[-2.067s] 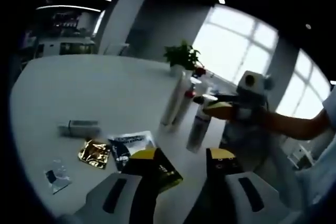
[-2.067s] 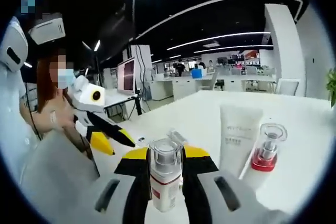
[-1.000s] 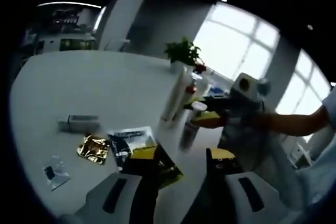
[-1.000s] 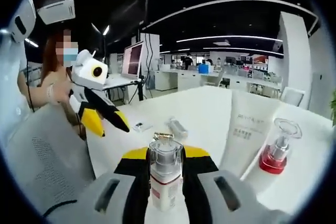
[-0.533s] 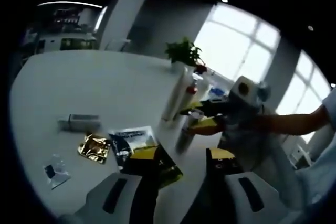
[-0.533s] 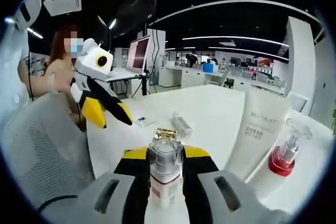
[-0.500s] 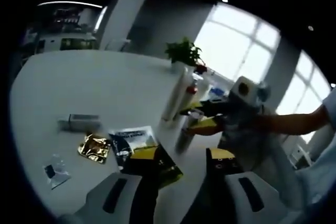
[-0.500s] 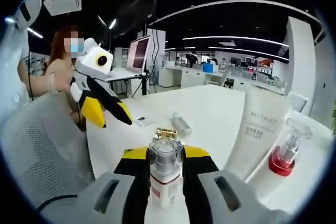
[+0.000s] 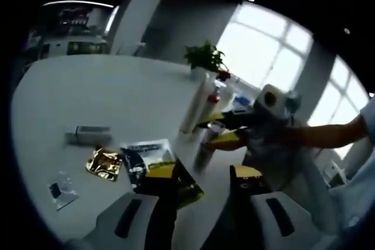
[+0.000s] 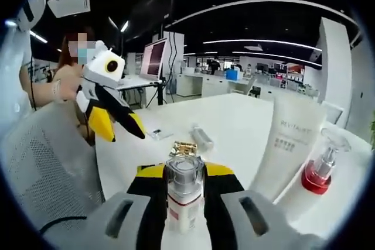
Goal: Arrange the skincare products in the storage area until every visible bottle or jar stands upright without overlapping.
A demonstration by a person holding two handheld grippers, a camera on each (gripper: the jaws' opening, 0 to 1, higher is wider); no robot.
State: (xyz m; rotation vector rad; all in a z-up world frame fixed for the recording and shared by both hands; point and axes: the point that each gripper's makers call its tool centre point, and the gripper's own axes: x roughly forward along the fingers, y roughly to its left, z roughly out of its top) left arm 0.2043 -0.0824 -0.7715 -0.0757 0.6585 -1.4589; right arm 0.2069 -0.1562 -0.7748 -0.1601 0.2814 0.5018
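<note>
Beside the white tube, my right tool pinches a clear-capped pump bottle between its jaws, upright, its base low over the bench. I judge the step in hand to be setting this bottle down to stand near the tube; next I should lower it until it rests flat, clear of the tube and of the red-based bottle just beyond the tube, then let go. My left tool, on the far side of the tube from the plant, hovers with jaws spread and nothing between them; dark and gold sachets lie flat under it.
</note>
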